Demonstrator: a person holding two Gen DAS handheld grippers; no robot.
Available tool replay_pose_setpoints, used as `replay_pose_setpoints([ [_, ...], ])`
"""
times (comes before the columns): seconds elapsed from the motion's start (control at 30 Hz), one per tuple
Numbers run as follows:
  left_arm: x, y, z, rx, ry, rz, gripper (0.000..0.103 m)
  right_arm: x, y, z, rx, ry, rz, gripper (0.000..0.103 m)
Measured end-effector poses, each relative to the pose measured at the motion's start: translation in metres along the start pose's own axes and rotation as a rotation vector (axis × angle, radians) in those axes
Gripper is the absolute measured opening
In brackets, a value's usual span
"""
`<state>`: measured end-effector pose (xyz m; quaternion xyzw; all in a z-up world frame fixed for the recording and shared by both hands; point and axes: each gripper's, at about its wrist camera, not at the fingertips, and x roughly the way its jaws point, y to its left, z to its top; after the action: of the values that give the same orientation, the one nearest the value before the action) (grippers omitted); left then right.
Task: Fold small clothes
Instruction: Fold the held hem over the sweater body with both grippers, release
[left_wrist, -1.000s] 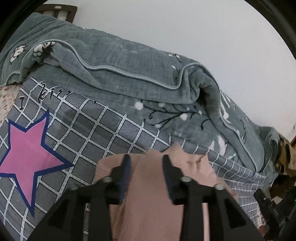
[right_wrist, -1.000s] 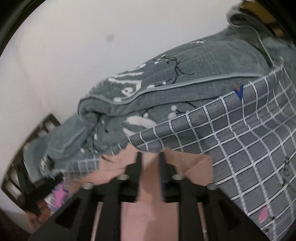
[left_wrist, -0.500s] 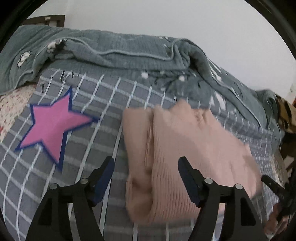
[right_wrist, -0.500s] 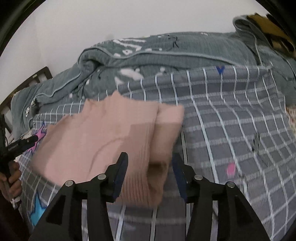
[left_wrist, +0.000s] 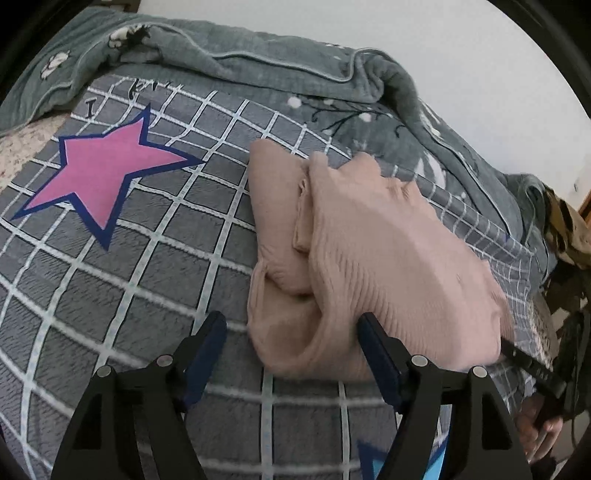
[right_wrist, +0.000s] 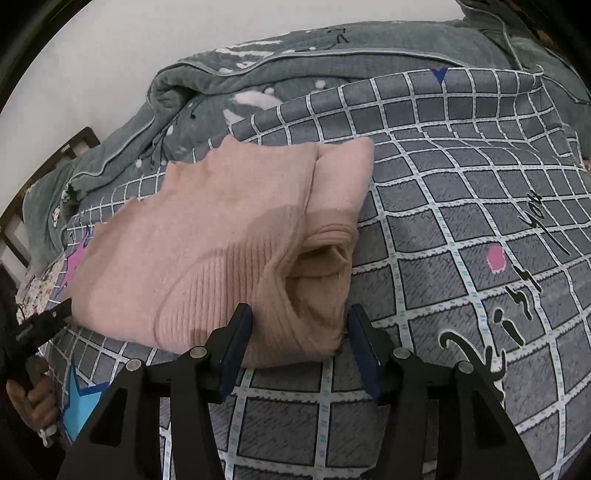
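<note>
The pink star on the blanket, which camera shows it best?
The left wrist view: the pink star lies whole and unobstructed on the checked blanket. In the right wrist view only a sliver peeks out beside the pink sweater.

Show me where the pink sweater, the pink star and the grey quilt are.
pink sweater (left_wrist: 399, 251), left wrist view, middle of the folded top layer.
pink star (left_wrist: 99, 173), left wrist view, its centre.
grey quilt (right_wrist: 332, 62), right wrist view, bunched upper fold.

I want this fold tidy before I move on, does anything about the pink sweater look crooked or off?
Slightly. The sweater lies folded on the checked blanket, but it is bulky: near the left hand-held gripper a loose inner layer bulges out from under the top flap, and the near edge gapes open.
</note>
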<state>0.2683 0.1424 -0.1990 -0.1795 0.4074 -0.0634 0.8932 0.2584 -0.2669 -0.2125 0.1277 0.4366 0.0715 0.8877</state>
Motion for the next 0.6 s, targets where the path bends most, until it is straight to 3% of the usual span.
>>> replay_pose_setpoints([
  [0.1,0.009,0.001,0.004,-0.032,0.003,0.003,0.051,0.008,-0.003,0.006,0.021,0.018,0.020,0.053],
  [0.17,0.014,-0.001,0.004,-0.039,0.012,-0.010,0.023,0.014,-0.007,0.010,0.055,0.033,0.039,0.053],
  [0.2,0.016,-0.002,0.004,-0.047,0.023,-0.025,0.022,0.015,-0.007,0.012,0.064,0.036,0.042,0.051],
  [0.23,0.015,-0.002,0.004,-0.053,0.019,-0.023,0.019,0.016,-0.007,0.012,0.065,0.041,0.034,0.039],
  [0.27,0.013,-0.003,0.005,-0.054,0.017,-0.029,0.016,0.017,-0.005,0.012,0.058,0.041,0.032,0.013],
  [0.43,-0.010,-0.005,0.005,-0.052,-0.003,-0.052,0.014,-0.001,-0.009,0.012,0.106,0.015,0.112,0.011],
  [0.6,-0.041,-0.010,-0.012,-0.042,-0.009,-0.052,0.014,-0.038,0.003,0.004,0.069,-0.021,0.114,0.010],
])
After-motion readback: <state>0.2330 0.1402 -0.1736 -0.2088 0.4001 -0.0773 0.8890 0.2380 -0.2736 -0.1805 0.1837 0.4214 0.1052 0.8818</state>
